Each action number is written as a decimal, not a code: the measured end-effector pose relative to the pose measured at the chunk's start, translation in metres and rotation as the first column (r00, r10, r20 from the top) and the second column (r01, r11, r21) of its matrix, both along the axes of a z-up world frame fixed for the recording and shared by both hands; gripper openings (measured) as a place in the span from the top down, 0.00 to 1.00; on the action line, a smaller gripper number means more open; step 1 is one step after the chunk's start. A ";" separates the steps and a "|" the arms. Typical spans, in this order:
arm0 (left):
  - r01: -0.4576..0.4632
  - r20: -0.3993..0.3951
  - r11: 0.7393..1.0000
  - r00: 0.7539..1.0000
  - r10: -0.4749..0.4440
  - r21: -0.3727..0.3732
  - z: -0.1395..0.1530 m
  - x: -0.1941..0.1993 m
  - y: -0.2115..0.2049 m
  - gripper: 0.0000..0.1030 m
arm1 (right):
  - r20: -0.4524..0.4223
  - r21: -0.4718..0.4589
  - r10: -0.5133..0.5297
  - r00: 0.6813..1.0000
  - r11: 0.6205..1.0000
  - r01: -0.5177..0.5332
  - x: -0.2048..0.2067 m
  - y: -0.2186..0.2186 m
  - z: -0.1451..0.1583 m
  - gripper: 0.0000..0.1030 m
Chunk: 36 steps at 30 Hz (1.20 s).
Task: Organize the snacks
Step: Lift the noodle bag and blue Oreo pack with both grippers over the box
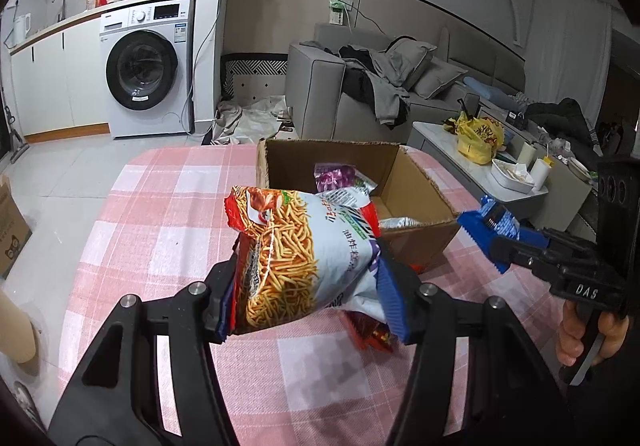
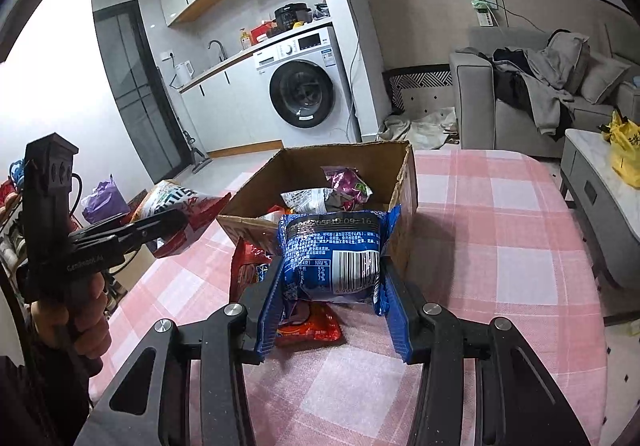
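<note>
A: We've got the left gripper clamped on the fried-stick snack bag, lifted above the pink checked tablecloth, near the cardboard box.

B: Right gripper squeezes the blue packet, also airborne. In the box we see a purple packet and a silver one. Red packets lie on the cloth.
</note>
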State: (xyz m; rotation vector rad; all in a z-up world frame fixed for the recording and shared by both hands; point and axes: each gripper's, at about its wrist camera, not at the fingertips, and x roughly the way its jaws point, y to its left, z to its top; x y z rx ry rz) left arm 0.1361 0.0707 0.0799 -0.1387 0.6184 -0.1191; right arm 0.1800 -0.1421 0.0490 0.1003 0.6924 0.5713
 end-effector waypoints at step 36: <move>0.030 -0.004 1.000 1.000 -0.030 0.002 -0.008 0.108 -0.014 0.47 | -0.025 -0.066 -0.017 1.000 0.998 0.016 0.065 0.053 -0.004 0.55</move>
